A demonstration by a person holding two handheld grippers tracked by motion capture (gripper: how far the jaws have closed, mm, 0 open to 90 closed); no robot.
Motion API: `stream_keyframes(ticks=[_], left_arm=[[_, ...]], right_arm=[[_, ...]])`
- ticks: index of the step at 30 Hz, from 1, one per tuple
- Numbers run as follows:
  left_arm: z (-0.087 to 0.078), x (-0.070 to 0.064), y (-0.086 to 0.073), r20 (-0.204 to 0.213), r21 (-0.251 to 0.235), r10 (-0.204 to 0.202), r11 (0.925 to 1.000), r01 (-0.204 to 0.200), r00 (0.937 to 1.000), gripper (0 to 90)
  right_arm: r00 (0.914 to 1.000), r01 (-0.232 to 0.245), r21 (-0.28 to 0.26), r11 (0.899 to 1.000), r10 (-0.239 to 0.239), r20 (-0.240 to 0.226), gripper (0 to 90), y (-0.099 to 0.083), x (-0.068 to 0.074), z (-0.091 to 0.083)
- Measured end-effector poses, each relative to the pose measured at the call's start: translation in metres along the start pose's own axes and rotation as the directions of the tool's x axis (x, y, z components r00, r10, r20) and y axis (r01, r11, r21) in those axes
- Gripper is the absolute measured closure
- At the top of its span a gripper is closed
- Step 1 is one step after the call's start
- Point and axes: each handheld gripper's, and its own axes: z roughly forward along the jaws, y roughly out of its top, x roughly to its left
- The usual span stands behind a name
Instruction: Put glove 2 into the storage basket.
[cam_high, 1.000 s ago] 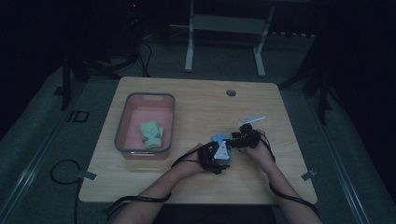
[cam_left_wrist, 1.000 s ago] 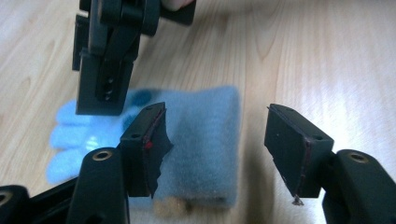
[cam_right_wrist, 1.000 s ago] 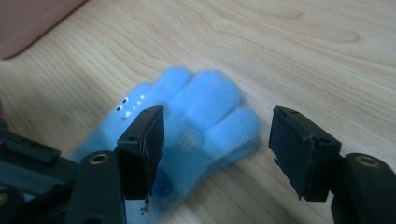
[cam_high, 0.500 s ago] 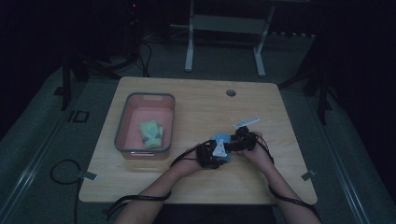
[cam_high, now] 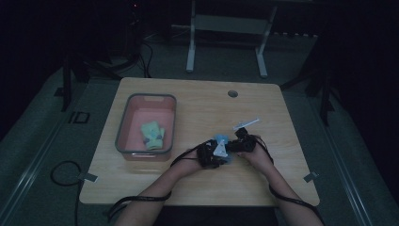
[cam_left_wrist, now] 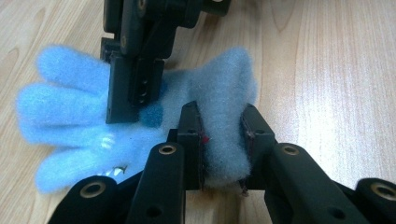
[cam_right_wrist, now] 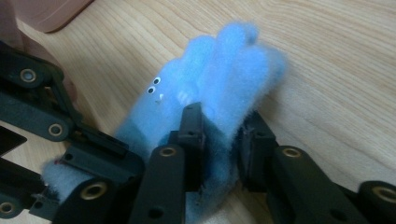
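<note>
A fuzzy blue glove [cam_high: 220,140] lies on the wooden table [cam_high: 202,103], right of centre, held between both grippers. In the left gripper view my left gripper [cam_left_wrist: 223,140] is shut on the glove's cuff, and the glove [cam_left_wrist: 70,116] spreads its fingers to the left. The right gripper [cam_left_wrist: 133,88] comes in from the top there, clamped on the palm. In the right gripper view my right gripper [cam_right_wrist: 219,135] is shut on the glove [cam_right_wrist: 219,60], which bears small printed eyes. From above, the left gripper [cam_high: 210,155] and right gripper [cam_high: 242,143] sit close together.
A pink bin [cam_high: 123,127] with a grey rim stands at the table's left and holds a green glove [cam_high: 153,135]. A round cable hole [cam_high: 232,93] sits near the far edge. A metal stand [cam_high: 226,23] rises beyond the table.
Both hands have drifted slightly left with the blue glove held between the grippers. The bin and the green glove have not moved.
</note>
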Motion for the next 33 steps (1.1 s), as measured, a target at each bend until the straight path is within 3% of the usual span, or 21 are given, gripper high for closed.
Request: stream_keyframes(ticks=[7, 24, 33], left_arm=[[-0.015, 0.005, 0.002, -0.016, 0.030, 0.002, 0.9995, -0.002, 0.9999, 75.2], [-0.073, 0.016, 0.011, -0.071, 0.014, 0.001, 0.9999, 0.000, 0.9975, 75.3], [-0.098, 0.025, 0.015, -0.100, 0.025, 0.016, 0.9996, -0.014, 0.9949, 75.4]], right_arm=[[0.9992, -0.033, -0.045, 0.998, 0.032, -0.022, 77.2, 0.006, 0.001, -0.003], [0.9984, 0.006, -0.126, 0.992, -0.013, -0.055, 77.2, 0.046, 0.030, -0.019], [0.9984, 0.034, -0.140, 0.990, -0.040, -0.041, 77.2, 0.071, 0.044, -0.026]])
